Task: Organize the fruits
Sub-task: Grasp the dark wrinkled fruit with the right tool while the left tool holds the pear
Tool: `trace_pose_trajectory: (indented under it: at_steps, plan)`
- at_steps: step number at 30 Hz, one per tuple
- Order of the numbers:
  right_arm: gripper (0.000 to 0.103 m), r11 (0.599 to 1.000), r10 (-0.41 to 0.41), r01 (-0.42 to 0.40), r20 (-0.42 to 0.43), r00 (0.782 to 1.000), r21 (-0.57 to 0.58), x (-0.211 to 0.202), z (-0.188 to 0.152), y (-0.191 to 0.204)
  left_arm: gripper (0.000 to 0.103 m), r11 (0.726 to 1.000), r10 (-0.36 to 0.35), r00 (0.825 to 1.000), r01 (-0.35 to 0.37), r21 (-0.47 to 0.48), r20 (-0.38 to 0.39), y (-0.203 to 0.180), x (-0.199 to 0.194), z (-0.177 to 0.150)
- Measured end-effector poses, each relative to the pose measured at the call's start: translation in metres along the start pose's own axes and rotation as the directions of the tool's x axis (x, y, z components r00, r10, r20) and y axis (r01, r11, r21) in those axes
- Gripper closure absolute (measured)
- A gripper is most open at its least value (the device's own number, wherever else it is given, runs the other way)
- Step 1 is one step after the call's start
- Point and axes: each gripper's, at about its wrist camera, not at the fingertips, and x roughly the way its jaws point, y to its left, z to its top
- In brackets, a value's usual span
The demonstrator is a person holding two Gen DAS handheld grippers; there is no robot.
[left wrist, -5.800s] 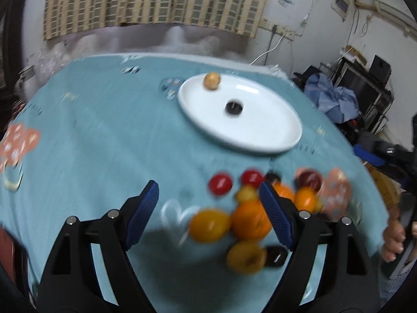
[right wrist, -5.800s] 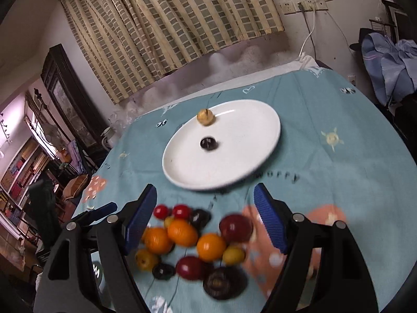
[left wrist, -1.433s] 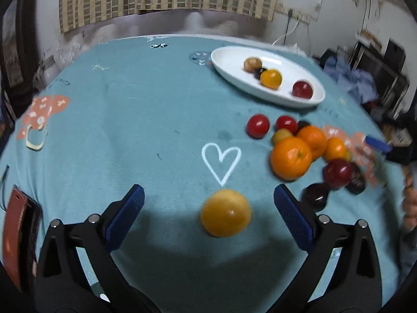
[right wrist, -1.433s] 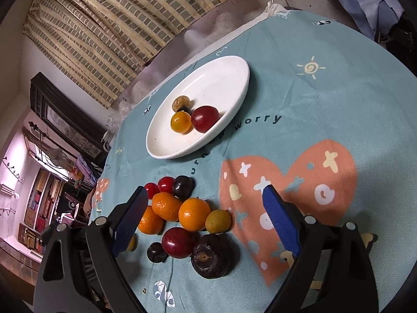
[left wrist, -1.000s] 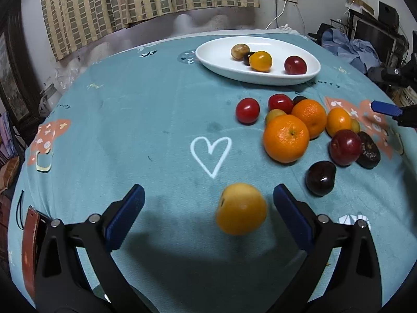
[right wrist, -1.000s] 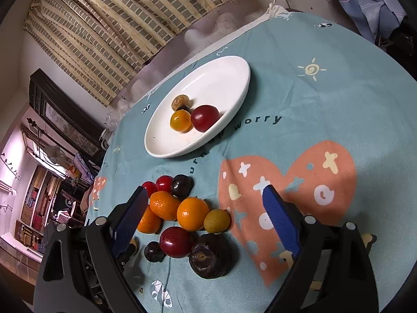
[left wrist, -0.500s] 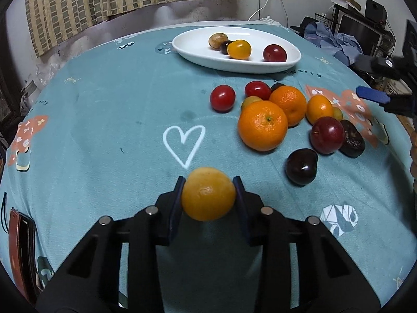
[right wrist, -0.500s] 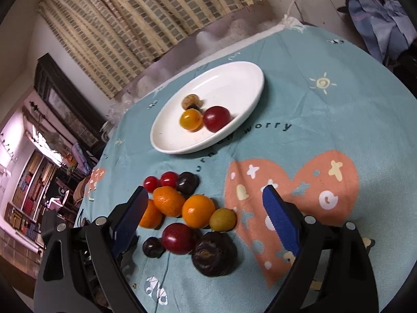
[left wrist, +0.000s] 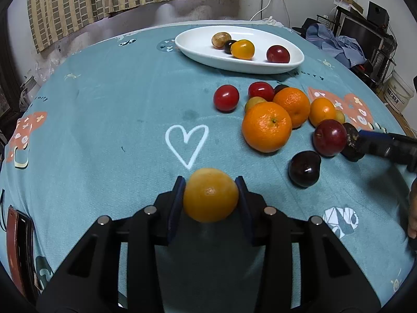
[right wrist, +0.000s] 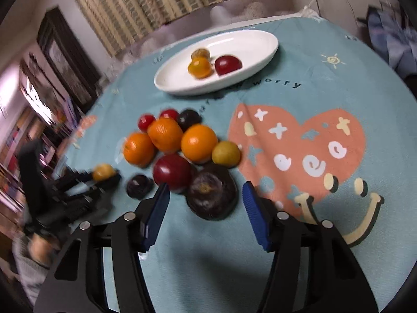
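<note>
My left gripper (left wrist: 210, 190) is shut on a yellow-orange fruit (left wrist: 210, 195), held just above the teal tablecloth (left wrist: 109, 120); it also shows in the right wrist view (right wrist: 103, 172). My right gripper (right wrist: 204, 199) is open, its jaws on either side of a dark wrinkled fruit (right wrist: 211, 195) and close to a red plum (right wrist: 172, 173). A white oval plate (left wrist: 292, 61) at the far side holds several fruits. Oranges (left wrist: 266, 126), red tomatoes (left wrist: 226, 97) and a dark plum (left wrist: 303, 168) lie in a cluster.
A brown wallet (left wrist: 19, 245) lies at the table's left edge. The tablecloth has a white heart outline (left wrist: 187, 140) and a large orange heart print (right wrist: 299, 140). Curtains and furniture stand behind the table.
My left gripper closed on the yellow-orange fruit and lifted it slightly. My right gripper moved down and forward to the dark wrinkled fruit and narrowed its opening.
</note>
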Motion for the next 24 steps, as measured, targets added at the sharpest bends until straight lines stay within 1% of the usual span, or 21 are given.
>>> trace_pose_trajectory:
  at_steps: [1, 2, 3, 5, 8, 10, 11, 13, 16, 19, 24]
  plan:
    - [0.049, 0.999, -0.033, 0.033, -0.003, 0.999, -0.033, 0.003, -0.002, 0.004, 0.061, 1.000, 0.000, 1.000, 0.000, 0.000, 0.000, 0.000, 0.000, 0.000]
    - [0.051, 0.991, -0.091, 0.092, 0.014, 0.996, -0.093, 0.006, -0.005, 0.012, 0.061, 1.000, 0.000, 1.000, 0.000, 0.000, 0.000, 0.000, 0.000, 0.000]
    - [0.055, 0.983, -0.125, 0.127, 0.025, 0.992, -0.135, 0.009, -0.007, 0.018, 0.062, 1.000, 0.000, 1.000, 0.000, 0.000, 0.000, 0.000, 0.000, 0.000]
    - [0.059, 0.978, -0.138, 0.142, 0.036, 0.990, -0.151, 0.009, -0.008, 0.020, 0.061, 1.000, 0.002, 1.000, -0.002, 0.002, -0.001, 0.000, 0.000, 0.000]
    - [0.059, 0.983, -0.123, 0.128, 0.044, 0.991, -0.134, 0.007, -0.009, 0.014, 0.061, 1.000, 0.003, 1.000, -0.003, -0.002, 0.001, 0.000, 0.000, 0.000]
    - [0.059, 0.985, -0.106, 0.111, 0.048, 0.993, -0.132, 0.005, -0.009, 0.014, 0.062, 1.000, 0.005, 1.000, -0.005, -0.010, 0.016, 0.001, -0.003, 0.000]
    - [0.059, 0.987, -0.090, 0.095, 0.049, 0.995, -0.126, 0.004, -0.009, 0.012, 0.064, 1.000, -0.005, 0.999, 0.006, -0.019, 0.036, 0.002, -0.008, 0.001]
    - [0.059, 0.995, -0.045, 0.051, 0.062, 0.997, -0.089, -0.003, -0.006, 0.008, 0.064, 0.998, -0.033, 0.997, 0.036, -0.044, 0.063, 0.008, -0.014, 0.002]
    - [0.059, 1.000, -0.003, 0.004, 0.069, 0.998, -0.021, -0.007, 0.001, -0.002, 0.065, 0.996, -0.058, 0.997, 0.061, -0.063, 0.053, 0.011, -0.011, 0.003]
    - [0.059, 0.999, 0.043, -0.044, 0.069, 0.997, 0.026, -0.010, 0.004, -0.009, 0.066, 0.996, -0.058, 0.996, 0.062, -0.059, 0.063, 0.010, -0.014, 0.003]
    - [0.059, 0.996, 0.069, -0.073, 0.082, 0.994, 0.044, -0.015, 0.007, -0.011, 0.067, 0.995, -0.054, 0.995, 0.060, -0.077, 0.084, 0.013, -0.019, 0.004]
